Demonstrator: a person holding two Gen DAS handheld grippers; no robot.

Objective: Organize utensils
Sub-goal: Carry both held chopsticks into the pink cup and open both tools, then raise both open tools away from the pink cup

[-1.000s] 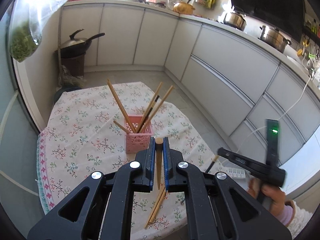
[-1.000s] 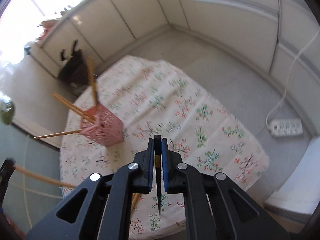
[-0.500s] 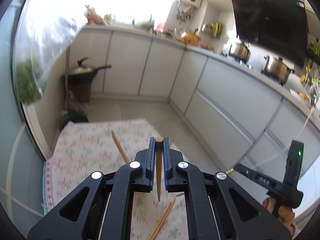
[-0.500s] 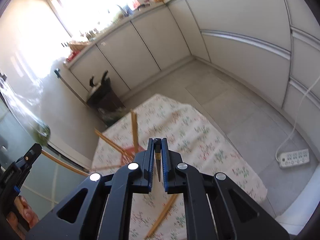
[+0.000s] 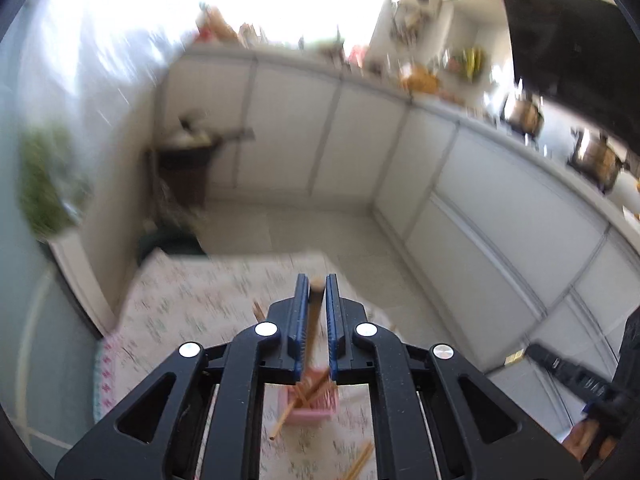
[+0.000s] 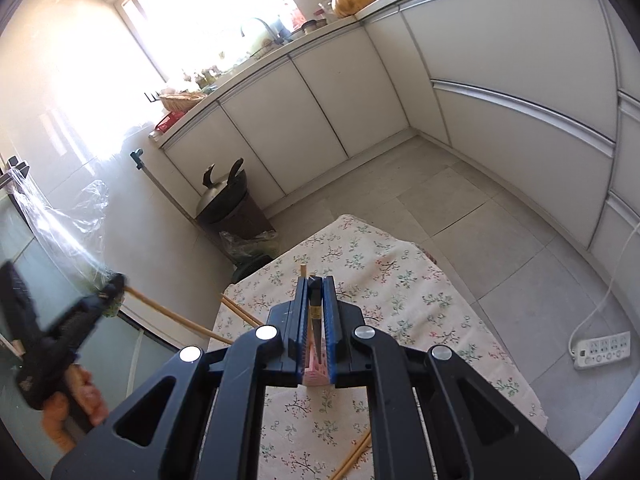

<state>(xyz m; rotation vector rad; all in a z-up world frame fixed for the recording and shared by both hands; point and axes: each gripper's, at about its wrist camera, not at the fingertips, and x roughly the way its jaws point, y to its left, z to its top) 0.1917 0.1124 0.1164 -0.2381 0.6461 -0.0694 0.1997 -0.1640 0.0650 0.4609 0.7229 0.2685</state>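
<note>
My left gripper (image 5: 317,280) has a wooden chopstick (image 5: 310,340) between its blue pads, and the jaws are opening. The stick leans on the left pad and slants down toward the pink basket (image 5: 316,406) below. From the right wrist view, the left gripper (image 6: 116,282) hangs at the left with that wooden chopstick (image 6: 176,314) sticking out of it. My right gripper (image 6: 316,280) is shut on a dark chopstick (image 6: 314,312) above the pink basket (image 6: 314,376). Several chopsticks (image 6: 303,270) stand in the basket. The right gripper (image 5: 538,349) shows at the right edge.
A floral cloth covers the table (image 6: 400,280); loose chopsticks (image 6: 354,454) lie near its front. Behind the table stand a wok on a dark stand (image 6: 224,200) and white cabinets (image 6: 320,104). A power strip (image 6: 600,350) lies on the floor at the right. A hand (image 6: 76,404) grips the left tool.
Both grippers have risen, so the table sits lower in both views. The pink basket has gone from ahead of the jaws to under them. The left chopstick now slants in its jaws.
</note>
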